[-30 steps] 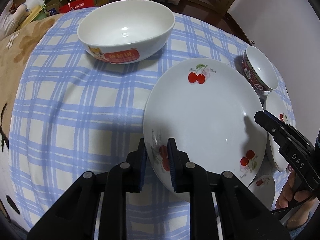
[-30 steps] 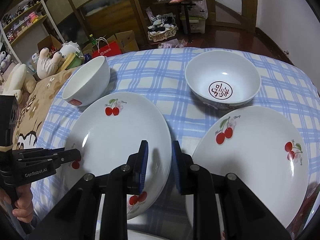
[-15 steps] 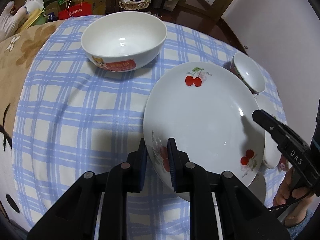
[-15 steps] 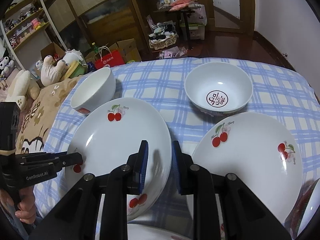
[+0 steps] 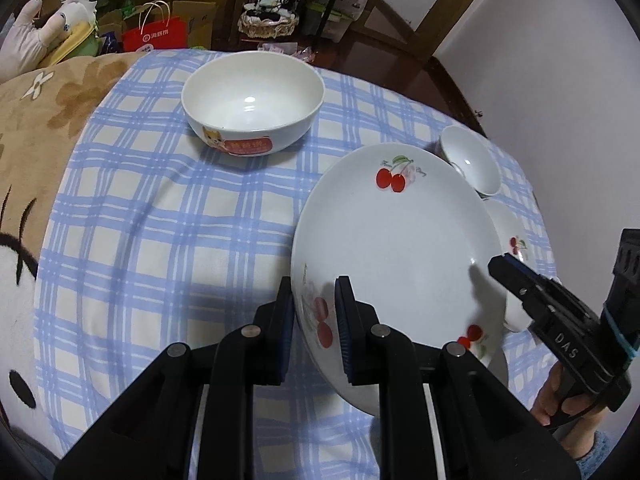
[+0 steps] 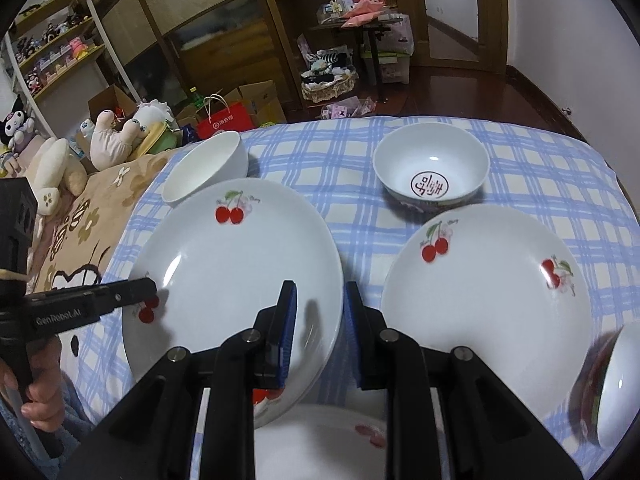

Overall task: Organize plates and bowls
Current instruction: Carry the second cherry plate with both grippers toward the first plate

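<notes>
A white plate with red cherries (image 5: 400, 248) hangs tilted above the blue checked tablecloth (image 5: 160, 240), held from both sides. My left gripper (image 5: 314, 312) is shut on its near left rim, one pad inside the plate and one outside. In the right wrist view the same cherry plate (image 6: 232, 272) has my right gripper (image 6: 320, 312) shut on its right rim. A second cherry plate (image 6: 488, 292) lies on the cloth to the right. Behind stand a white bowl with a cartoon label (image 5: 252, 104) and a bowl with a red mark inside (image 6: 432, 168).
A third plate (image 6: 320, 440) lies just below the right gripper. A small bowl (image 6: 616, 384) sits at the right edge of the table. A tan flowered blanket (image 5: 48, 100) covers the left side. Soft toys, boxes and shelves stand beyond the table.
Both grippers have risen with the cherry plate between them. The bowls and cloth look farther below and more of the room shows.
</notes>
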